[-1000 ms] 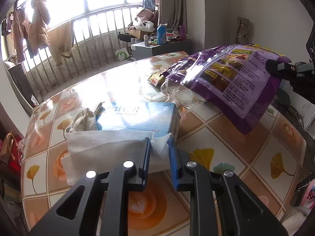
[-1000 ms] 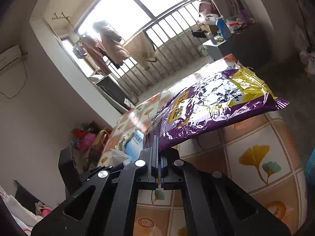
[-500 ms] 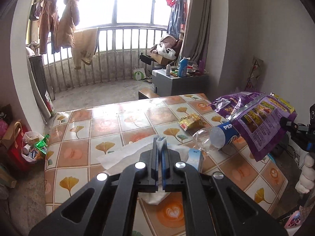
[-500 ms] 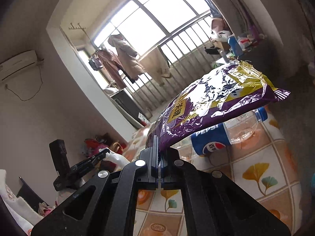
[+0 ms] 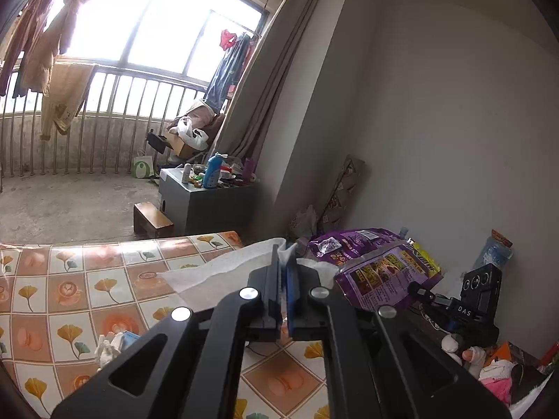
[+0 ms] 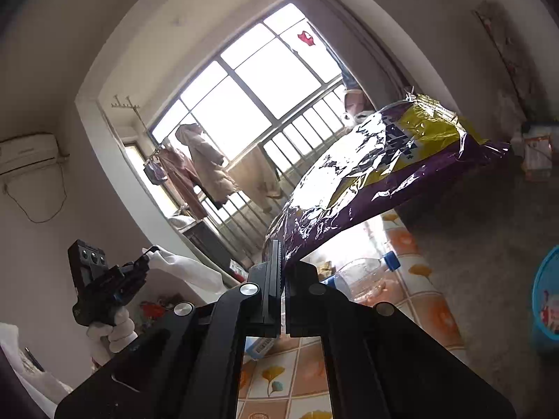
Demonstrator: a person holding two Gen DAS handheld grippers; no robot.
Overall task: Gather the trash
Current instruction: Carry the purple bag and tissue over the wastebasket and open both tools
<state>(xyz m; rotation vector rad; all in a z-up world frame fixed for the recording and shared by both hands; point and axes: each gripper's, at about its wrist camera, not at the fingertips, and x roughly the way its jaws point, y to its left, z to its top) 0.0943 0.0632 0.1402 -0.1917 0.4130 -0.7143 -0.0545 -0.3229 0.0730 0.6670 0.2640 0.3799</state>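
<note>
The left hand-held gripper (image 5: pixel 283 272) was pinched tight on a white tissue (image 5: pixel 223 272), lifted above the tiled worktop (image 5: pixel 70 286); the right hand-held gripper (image 6: pixel 282 272) was clamped on a purple snack bag (image 6: pixel 367 181) by its edge, raised above that worktop, probably so both could be carried off together; a plastic bottle (image 6: pixel 363 272) lay on the worktop below the bag.

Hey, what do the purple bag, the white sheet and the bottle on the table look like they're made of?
Purple bag: glossy plastic or foil film, judging by its sharp glare and crinkles.
White sheet: soft, matte tissue paper or a thin wipe; it hangs limp from the left tongs.
Bottle: clear, thin plastic with a blue cap; you can see through it.
</note>
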